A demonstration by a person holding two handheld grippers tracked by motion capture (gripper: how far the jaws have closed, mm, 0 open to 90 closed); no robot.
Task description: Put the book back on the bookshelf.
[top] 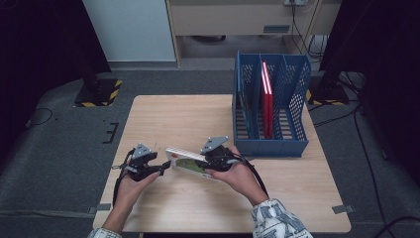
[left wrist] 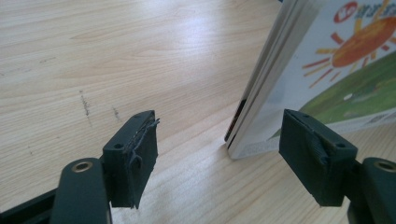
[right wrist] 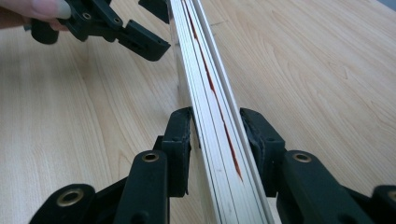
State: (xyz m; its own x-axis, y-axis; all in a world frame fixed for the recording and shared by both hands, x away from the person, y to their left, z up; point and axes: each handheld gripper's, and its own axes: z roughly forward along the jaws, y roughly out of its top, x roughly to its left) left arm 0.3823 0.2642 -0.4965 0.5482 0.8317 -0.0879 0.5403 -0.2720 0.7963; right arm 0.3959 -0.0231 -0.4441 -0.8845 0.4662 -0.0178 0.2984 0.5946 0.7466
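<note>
**Picture book held on edge, ahead of filing**

The right gripper (right wrist: pixel 215 135) is clenched on the thin white picture book with the sun cover (top: pixel 187 161), near the wooden table's (top: pixel 173 119) front edge. The left gripper (left wrist: pixel 219 154), released, straddles its far corner. Likely next: carry it toward the blue perforated plastic file rack (top: pixel 271 106) at two o'clock, keeping it upright.

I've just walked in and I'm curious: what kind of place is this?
Probably a lab or recording studio: a small wooden table on grey carpet, dark curtains at both sides, loose cables on the floor, and a blue plastic file rack.
</note>
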